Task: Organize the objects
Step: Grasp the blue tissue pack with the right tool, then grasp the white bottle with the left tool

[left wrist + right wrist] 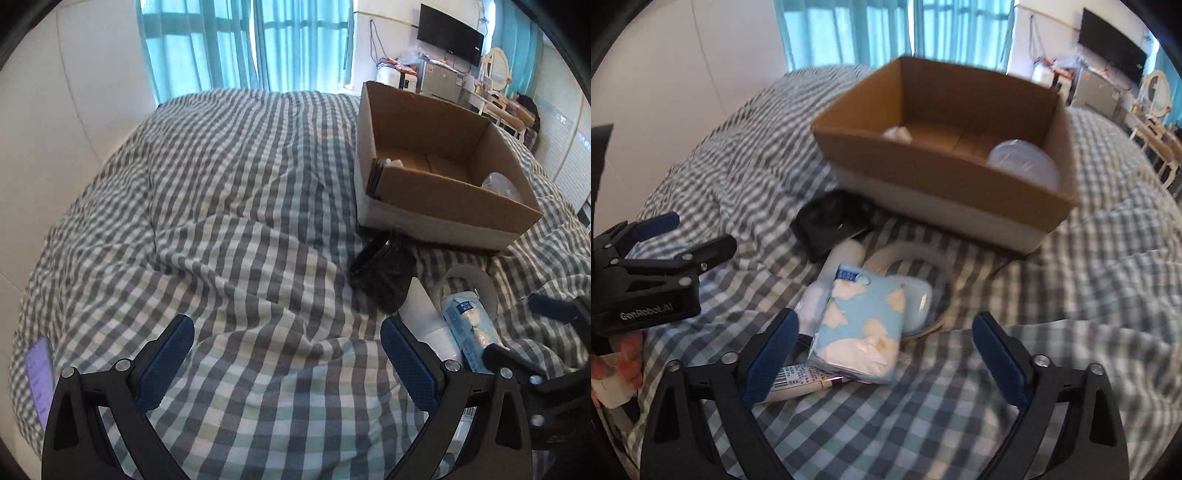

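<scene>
- On the checked bed cover (236, 206), our left gripper (287, 360) hangs with its blue-padded fingers (168, 363) spread wide; nothing lies between them and they touch only air above the cloth.
- Our right gripper (882, 354) is likewise released. Its jaws stand apart over the pile of loose things, and the pads press on nothing.
- The left finger (771, 356) of the right gripper sits just beside the tissue pack (860, 325), a light blue soft pack with white cloud shapes. We cannot tell whether it touches the pack.
- Under the pack lie a white tube (798, 384) with a barcode label, a white ring-shaped item (908, 254) and a pale blue rounded case (918, 302).
- A black pouch (827, 229) lies between the pile and the cardboard box (945, 184).
- The box stands open on the bed, beyond the pile. It holds a clear round lid or container (1023, 162) and something white (897, 133).
- Readable writing: "GenRobot.AI" on the body of the left gripper, seen from the right wrist view. Print on the tissue pack and tube is too small to read.
- A lit phone screen (40, 376) lies at the left edge of the bed.
</scene>
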Action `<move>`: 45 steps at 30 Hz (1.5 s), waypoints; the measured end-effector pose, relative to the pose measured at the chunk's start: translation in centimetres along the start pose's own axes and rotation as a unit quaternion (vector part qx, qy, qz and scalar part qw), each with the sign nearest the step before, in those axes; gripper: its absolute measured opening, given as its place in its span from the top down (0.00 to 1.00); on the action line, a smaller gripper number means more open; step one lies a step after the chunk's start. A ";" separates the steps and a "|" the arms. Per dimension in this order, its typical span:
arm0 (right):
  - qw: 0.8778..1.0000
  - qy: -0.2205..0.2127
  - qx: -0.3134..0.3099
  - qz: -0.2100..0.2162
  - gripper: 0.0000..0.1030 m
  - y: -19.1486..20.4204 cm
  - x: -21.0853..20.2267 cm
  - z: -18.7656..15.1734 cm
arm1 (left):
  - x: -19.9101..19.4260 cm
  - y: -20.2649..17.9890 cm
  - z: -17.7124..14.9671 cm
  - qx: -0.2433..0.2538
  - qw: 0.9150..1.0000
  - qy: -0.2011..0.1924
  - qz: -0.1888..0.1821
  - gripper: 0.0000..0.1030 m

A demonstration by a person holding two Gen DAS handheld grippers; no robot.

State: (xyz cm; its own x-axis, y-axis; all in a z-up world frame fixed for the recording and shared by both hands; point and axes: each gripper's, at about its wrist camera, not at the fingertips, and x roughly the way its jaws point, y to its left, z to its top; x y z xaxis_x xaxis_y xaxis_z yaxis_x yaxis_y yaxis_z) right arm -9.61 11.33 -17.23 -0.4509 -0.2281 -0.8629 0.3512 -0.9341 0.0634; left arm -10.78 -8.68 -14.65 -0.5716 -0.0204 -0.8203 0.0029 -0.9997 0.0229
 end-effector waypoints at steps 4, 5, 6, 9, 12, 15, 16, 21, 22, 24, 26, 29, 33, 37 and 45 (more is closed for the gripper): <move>0.999 0.031 -0.008 0.018 0.37 0.4 1.5 -0.1 | 0.8 0.0 -0.4 0.000 1.000 0.013 -0.003 0.00; 0.999 0.033 -0.009 0.023 0.46 0.5 1.7 -0.1 | 1.0 -0.1 -0.4 0.002 1.000 0.016 -0.002 0.00; 0.999 0.032 -0.011 0.021 0.48 0.7 1.7 -0.1 | 1.0 -0.1 -0.3 0.003 1.000 0.018 -0.003 0.00; 0.999 0.024 -0.018 0.016 0.50 0.8 0.9 -0.4 | 1.1 -0.3 -0.2 0.009 1.000 0.020 0.000 0.00; 1.000 0.002 -0.015 0.007 0.50 0.2 -0.8 -0.4 | 0.9 -1.0 -0.2 0.020 1.000 0.019 0.002 0.00; 1.000 -0.023 -0.008 -0.019 0.50 -0.9 -2.7 0.1 | 0.7 -2.3 0.0 0.032 0.999 0.018 -0.010 0.00; 0.999 -0.030 -0.002 -0.028 0.50 -1.6 -3.2 0.2 | 0.7 -2.7 0.0 0.031 0.999 0.019 -0.020 0.00; 0.998 -0.043 0.024 -0.041 0.50 -3.8 -4.2 0.3 | 1.5 -5.4 0.0 0.030 0.996 0.038 -0.070 0.00; 0.998 -0.044 0.029 -0.038 0.50 -4.1 -4.2 0.2 | 1.7 -6.1 -0.2 0.036 0.996 0.043 -0.072 0.01; 0.998 -0.042 0.036 -0.032 0.50 -4.6 -3.9 0.1 | 2.4 -7.3 -0.6 0.059 0.994 0.055 -0.071 0.08; 0.998 -0.039 0.040 -0.025 0.50 -4.8 -3.5 -0.1 | 2.9 -7.8 -0.9 0.066 0.992 0.067 -0.081 0.13; 0.998 -0.036 0.042 -0.018 0.50 -5.0 -3.0 -0.1 | 3.8 -8.2 -1.0 0.059 0.990 0.084 -0.100 0.17; 0.998 -0.034 0.048 -0.011 0.50 -5.2 -2.6 -0.1 | 5.4 -9.4 -1.1 0.068 0.985 0.109 -0.113 0.28; 0.998 -0.032 0.055 -0.009 0.50 -5.5 -2.3 -0.2 | 5.5 -9.1 -1.1 0.054 0.980 0.116 -0.151 0.51; 0.998 -0.044 0.046 -0.020 0.50 -5.0 -3.2 -0.4 | 3.2 -8.6 -1.5 0.050 0.985 0.102 -0.131 0.53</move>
State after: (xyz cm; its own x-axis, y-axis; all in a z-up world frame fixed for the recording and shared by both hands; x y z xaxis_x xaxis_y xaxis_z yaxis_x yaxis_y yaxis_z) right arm -9.59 16.88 -15.03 -0.5352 -0.2090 -0.8185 0.2560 -0.9635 0.0786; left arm -11.39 -0.19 -18.39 -0.3647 0.2252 -0.9035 -0.2094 -0.9653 -0.1561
